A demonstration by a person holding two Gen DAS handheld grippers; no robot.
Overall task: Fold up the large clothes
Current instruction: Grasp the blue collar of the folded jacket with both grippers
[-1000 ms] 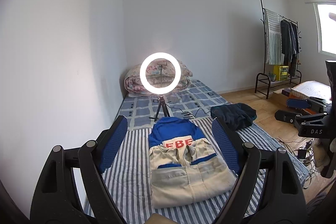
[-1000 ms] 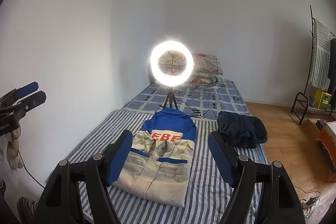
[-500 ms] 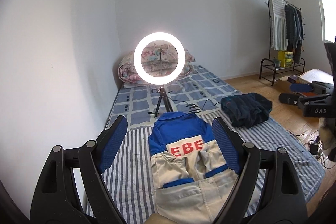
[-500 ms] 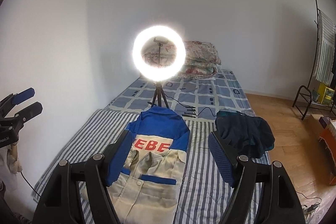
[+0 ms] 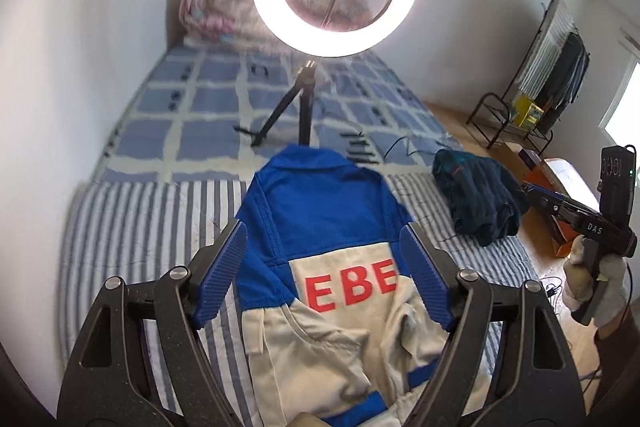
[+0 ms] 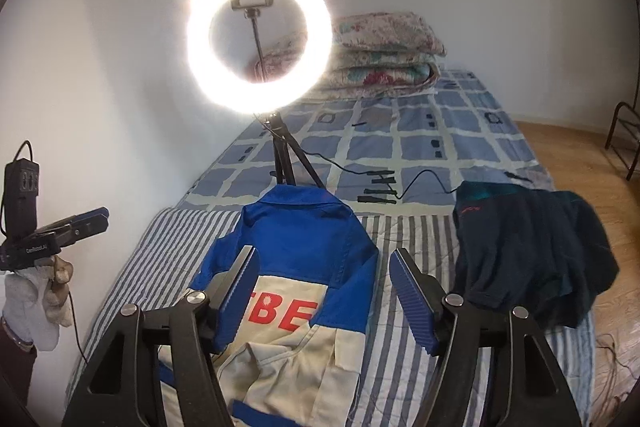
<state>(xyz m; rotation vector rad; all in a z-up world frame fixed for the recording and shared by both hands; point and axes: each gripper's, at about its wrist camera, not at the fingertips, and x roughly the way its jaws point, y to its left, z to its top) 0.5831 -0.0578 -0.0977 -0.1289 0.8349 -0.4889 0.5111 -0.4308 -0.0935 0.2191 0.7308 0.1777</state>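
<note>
A blue and beige work jacket point(image 5: 320, 227) with red letters lies folded on the striped bed sheet point(image 5: 132, 227), collar toward the ring light. It also shows in the right wrist view point(image 6: 304, 239). My left gripper point(image 5: 324, 267) hangs open and empty above its blue upper part. My right gripper point(image 6: 324, 291) is open and empty above the jacket's right shoulder. A dark navy garment point(image 6: 532, 251) lies crumpled to the right of the jacket; it also shows in the left wrist view point(image 5: 476, 195).
A lit ring light point(image 6: 260, 39) on a black tripod point(image 6: 284, 163) stands on the bed just behind the jacket's collar, its cable trailing right. Folded floral quilts point(image 6: 388, 51) lie at the head. A clothes rack point(image 5: 548, 67) stands on the wooden floor right.
Both grippers have moved forward and lower over the bed, toward the jacket's blue top. The ring light looms much closer. The jacket and dark garment have not moved.
</note>
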